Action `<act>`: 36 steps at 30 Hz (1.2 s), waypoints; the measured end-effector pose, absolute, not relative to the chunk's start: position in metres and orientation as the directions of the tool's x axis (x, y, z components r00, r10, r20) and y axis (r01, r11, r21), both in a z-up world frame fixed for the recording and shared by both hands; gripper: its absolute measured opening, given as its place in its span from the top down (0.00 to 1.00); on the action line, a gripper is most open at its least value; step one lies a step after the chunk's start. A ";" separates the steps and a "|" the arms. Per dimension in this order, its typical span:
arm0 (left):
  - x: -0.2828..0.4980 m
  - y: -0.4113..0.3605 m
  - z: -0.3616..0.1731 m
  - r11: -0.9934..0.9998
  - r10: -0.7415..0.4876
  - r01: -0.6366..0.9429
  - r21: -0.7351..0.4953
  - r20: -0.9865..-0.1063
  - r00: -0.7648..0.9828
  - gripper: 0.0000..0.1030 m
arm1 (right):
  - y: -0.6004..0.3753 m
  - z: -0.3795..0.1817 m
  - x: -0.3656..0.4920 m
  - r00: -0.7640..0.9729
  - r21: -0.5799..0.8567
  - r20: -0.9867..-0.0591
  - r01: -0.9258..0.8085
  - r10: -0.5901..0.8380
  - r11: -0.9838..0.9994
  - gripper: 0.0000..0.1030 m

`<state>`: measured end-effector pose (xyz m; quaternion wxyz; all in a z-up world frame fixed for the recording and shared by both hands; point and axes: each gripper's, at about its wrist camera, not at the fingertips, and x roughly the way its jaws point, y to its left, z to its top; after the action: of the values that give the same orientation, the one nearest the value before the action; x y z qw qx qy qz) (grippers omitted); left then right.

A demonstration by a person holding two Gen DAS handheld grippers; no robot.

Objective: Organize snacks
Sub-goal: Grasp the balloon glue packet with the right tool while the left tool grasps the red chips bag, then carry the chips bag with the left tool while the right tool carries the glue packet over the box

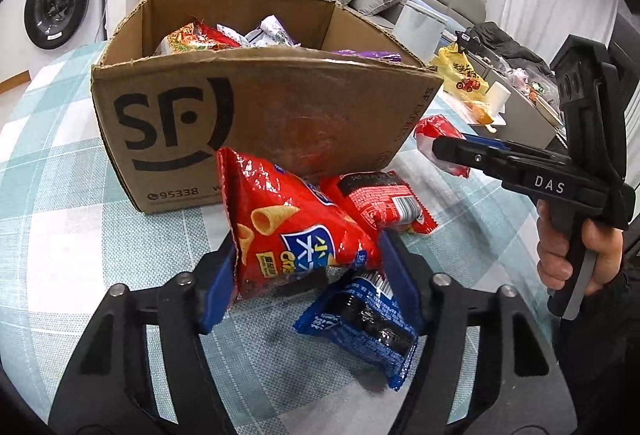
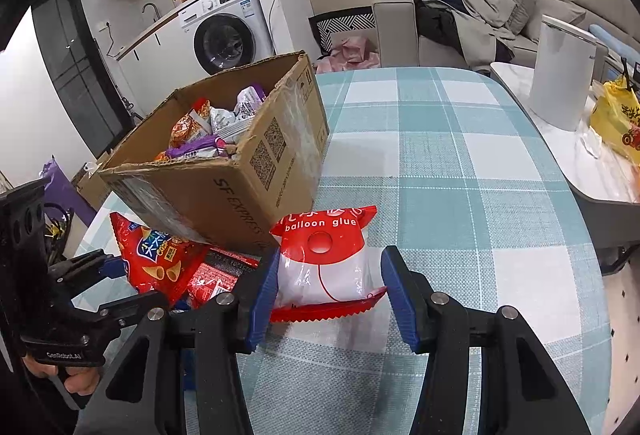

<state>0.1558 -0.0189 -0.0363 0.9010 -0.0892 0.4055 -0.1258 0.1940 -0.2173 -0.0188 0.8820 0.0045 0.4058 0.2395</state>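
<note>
The red bag of cone crisps (image 1: pixel 296 231) stands tilted on the checked tablecloth (image 1: pixel 60 235), just in front of the cardboard box (image 1: pixel 256 123), and sits between the blue pads of the left gripper (image 1: pixel 308 275); the left pad (image 1: pixel 220 283) touches the bag's edge and the right pad (image 1: pixel 400 275) lies close against its other side, so the gripper looks closed on the bag, though how firmly cannot be told; a blue packet (image 1: pixel 364 327) lies flat on the cloth under and just in front of the red bag, near the right pad; a second red packet (image 1: pixel 380 203) with small print on its back lies behind it, touching the foot of the box.

The white and red "balloon glue" bag (image 2: pixel 324 263) rests on the cloth at the near corner of the box (image 2: pixel 224 175); the right gripper (image 2: pixel 328 295) straddles it with its jaws apart, the left pad (image 2: pixel 264 295) against the bag's side and the right pad (image 2: pixel 400 291) clear of it; the box is open at the top and holds a heap of mixed snack packets (image 2: pixel 212 127); beyond the table stand a washing machine (image 2: pixel 224 35), a grey sofa (image 2: pixel 460 15) piled with clothes, and a side table with a yellow bag (image 2: pixel 616 119).
</note>
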 end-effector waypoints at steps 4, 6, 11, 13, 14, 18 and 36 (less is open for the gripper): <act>0.154 -0.019 -0.033 0.950 -0.308 0.168 -0.263 -0.701 0.643 0.45 | -0.216 -0.016 0.192 0.561 0.203 -0.707 -0.423 0.431 0.883 0.49; 0.150 -0.017 -0.030 0.949 -0.311 0.172 -0.265 -0.696 0.648 0.46 | -0.216 -0.014 0.192 0.564 0.203 -0.704 -0.424 0.433 0.883 0.49; 0.145 -0.016 -0.024 0.946 -0.320 0.183 -0.267 -0.683 0.657 0.46 | -0.218 -0.008 0.188 0.574 0.211 -0.688 -0.427 0.444 0.879 0.49; 0.144 -0.014 -0.021 0.946 -0.319 0.183 -0.266 -0.677 0.663 0.46 | -0.219 -0.004 0.187 0.581 0.210 -0.680 -0.429 0.447 0.878 0.49; 0.143 -0.014 -0.019 0.946 -0.318 0.183 -0.266 -0.675 0.666 0.46 | -0.219 -0.002 0.186 0.584 0.212 -0.676 -0.431 0.451 0.877 0.49; 0.139 -0.011 -0.011 0.947 -0.316 0.184 -0.263 -0.662 0.680 0.46 | -0.220 0.005 0.182 0.595 0.214 -0.660 -0.437 0.459 0.874 0.49; 0.104 -0.001 0.044 0.953 -0.294 0.190 -0.236 -0.570 0.768 0.46 | -0.224 0.037 0.163 0.644 0.230 -0.588 -0.447 0.489 0.865 0.49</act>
<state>0.1037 -0.0009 0.0435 0.9365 -0.0823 0.3155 -0.1291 0.1634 -0.2237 0.0370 0.9060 0.0320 0.3337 0.2583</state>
